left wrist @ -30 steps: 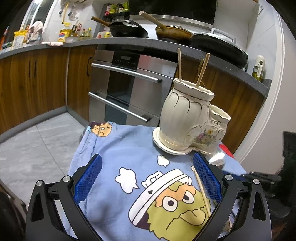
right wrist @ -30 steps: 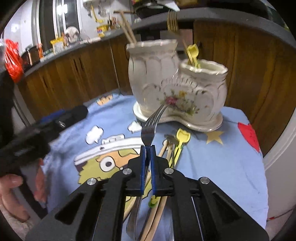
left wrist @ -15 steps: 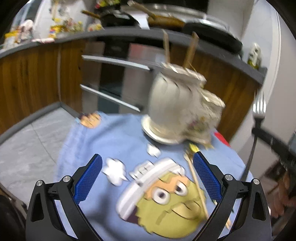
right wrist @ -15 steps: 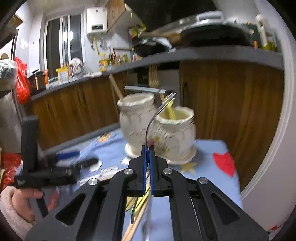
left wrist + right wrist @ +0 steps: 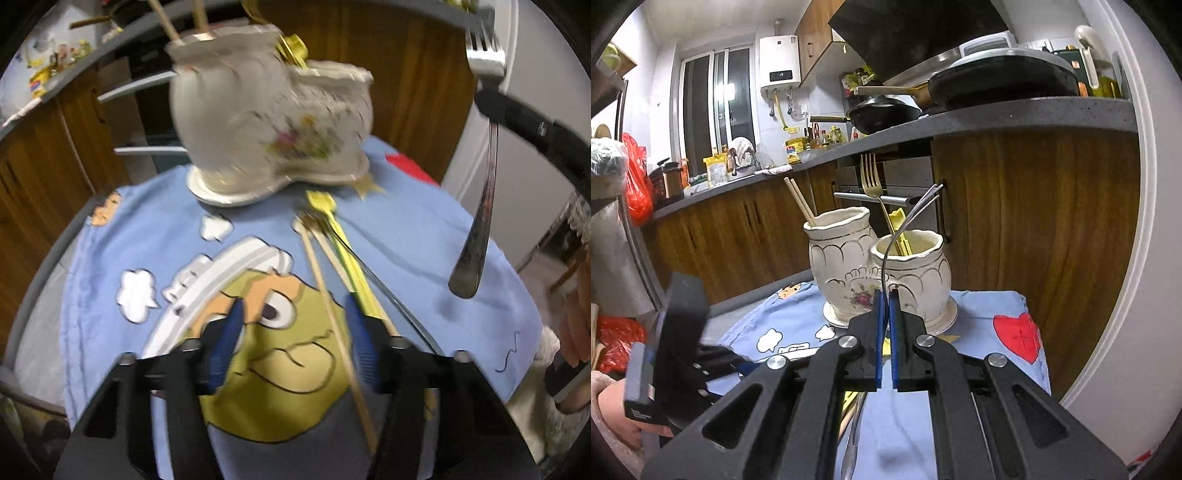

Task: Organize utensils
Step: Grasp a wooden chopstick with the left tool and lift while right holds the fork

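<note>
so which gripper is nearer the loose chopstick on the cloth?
Left. The left gripper hangs just over the chopstick, jaws closing with it between them. The right gripper is raised off to the side, shut on the silver fork.

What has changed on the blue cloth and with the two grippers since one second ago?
The right gripper has lifted the silver metal fork off the cloth, tines up, toward the cream ceramic holder. The left gripper moved in over the wooden chopsticks; its jaws are closing around one. The holder, its gold fork and the blue cartoon cloth stayed put.
</note>
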### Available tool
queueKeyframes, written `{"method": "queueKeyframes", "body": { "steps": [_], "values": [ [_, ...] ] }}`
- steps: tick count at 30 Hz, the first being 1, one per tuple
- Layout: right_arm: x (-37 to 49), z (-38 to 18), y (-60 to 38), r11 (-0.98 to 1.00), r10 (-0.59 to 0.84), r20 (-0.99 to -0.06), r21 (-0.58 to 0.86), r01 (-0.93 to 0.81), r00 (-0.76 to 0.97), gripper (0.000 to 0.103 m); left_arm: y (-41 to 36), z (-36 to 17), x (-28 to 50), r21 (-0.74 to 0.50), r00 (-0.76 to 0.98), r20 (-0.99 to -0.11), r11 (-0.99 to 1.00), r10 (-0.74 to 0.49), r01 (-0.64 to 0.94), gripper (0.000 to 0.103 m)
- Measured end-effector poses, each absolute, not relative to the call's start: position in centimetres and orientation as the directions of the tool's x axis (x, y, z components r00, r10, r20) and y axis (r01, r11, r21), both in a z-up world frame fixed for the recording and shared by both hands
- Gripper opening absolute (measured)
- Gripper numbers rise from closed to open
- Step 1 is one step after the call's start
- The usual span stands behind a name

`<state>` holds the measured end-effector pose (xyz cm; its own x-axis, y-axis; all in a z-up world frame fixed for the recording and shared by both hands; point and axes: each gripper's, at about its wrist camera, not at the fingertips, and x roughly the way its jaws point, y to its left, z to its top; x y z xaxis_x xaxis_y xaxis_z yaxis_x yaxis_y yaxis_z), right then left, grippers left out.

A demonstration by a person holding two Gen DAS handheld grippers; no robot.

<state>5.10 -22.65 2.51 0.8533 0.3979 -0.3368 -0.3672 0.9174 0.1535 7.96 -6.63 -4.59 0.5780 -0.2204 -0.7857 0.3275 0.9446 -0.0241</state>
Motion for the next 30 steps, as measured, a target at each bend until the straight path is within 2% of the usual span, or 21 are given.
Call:
{"method": "queueKeyframes", "body": {
  "steps": [4,9,17,20,30],
  "values": [
    [5.0,2.6,-23.2,0.909,0.416,-0.331,0.18,-0.376,0.847,0.003,-8.0,-4.8,8.3,-0.018,0.542,-0.812,0.938,-0.215,0.345,0.031],
    [4.8,2.4,-23.5,0.902,0.429,-0.326,0.197,-0.384,0.842,0.003,-9.5,-5.4,8.7,0.066,0.52,-0.843,0.933,-0.137,0.353,0.021],
    [4.1,2.4,-23.9,0.902,0.429,-0.305,0.19,-0.387,0.85,0.003,-10.0,-5.6,9.2,0.08,0.488,-0.866,0.931,-0.112,0.355,0.017],
    [4.0,2.3,-24.2,0.901,0.431,-0.303,0.196,-0.387,0.85,0.003,-9.7,-5.7,9.2,0.079,0.497,-0.861,0.936,-0.11,0.344,0.008],
    [3.7,2.1,-24.9,0.909,0.412,-0.301,0.2,-0.365,0.86,0.003,-6.8,-5.4,7.4,0.12,0.557,-0.829,0.952,-0.06,0.282,0.005]
  ]
}}
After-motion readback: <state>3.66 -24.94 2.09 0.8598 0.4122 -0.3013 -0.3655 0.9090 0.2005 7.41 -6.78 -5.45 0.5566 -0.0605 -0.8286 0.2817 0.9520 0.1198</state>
